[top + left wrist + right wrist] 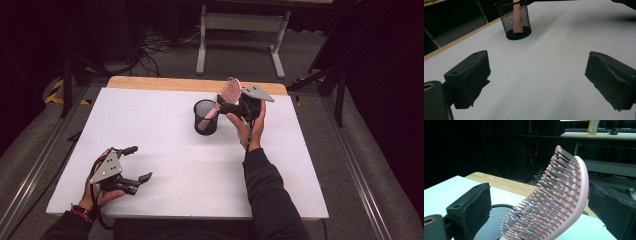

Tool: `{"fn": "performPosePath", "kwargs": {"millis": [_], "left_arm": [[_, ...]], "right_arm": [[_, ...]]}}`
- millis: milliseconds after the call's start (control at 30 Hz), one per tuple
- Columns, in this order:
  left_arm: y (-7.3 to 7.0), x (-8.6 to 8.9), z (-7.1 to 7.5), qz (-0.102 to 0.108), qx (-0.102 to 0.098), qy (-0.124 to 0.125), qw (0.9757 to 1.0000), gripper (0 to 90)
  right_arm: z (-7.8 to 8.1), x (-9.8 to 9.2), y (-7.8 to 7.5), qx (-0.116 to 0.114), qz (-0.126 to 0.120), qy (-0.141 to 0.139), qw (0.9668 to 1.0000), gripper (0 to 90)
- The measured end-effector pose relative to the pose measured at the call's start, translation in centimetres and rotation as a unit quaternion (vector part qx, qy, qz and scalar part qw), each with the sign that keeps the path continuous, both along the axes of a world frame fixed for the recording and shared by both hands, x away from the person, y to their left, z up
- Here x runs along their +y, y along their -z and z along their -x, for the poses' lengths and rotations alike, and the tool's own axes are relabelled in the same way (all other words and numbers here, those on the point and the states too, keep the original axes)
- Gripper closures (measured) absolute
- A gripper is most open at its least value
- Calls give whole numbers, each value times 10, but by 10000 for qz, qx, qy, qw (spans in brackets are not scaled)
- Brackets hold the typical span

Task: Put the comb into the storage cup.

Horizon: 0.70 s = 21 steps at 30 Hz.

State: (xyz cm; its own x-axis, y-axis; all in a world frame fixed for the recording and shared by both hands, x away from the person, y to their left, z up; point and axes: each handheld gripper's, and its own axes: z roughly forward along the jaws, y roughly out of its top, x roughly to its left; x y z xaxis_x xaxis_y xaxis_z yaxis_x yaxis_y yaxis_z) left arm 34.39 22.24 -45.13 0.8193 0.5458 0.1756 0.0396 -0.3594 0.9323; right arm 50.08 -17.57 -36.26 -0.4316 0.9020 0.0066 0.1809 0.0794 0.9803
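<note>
A black mesh cup [200, 126] stands upright on the far middle of the white table [190, 170]. A pink hairbrush [231, 92] leans in it, handle down, its head tilted to the right above the rim. My right gripper [226, 103] is beside the cup with the brush head between its jaws. In the right gripper view the brush [564, 185] lies between the pads with a gap on the bristle side; the right gripper [540, 202] is open over the cup [491, 225]. My left gripper [141, 162] rests open at the near left, empty. The left gripper view [537, 75] faces the cup [507, 25] and brush handle [517, 17].
A wooden strip [175, 84] runs along the table's far edge. Behind it on the floor stand a white table frame [240, 22] and cables. Metal rails [360, 165] flank both sides. White surface lies open between the two hands.
</note>
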Motion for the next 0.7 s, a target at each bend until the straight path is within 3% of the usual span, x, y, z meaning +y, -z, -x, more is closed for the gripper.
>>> {"fn": "performPosePath", "kwargs": {"millis": [700], "left_arm": [[0,-1,0,-20,-3,-8,10000,71]], "right_arm": [[11,1,-12,-50,296,-154,9994,65]]}}
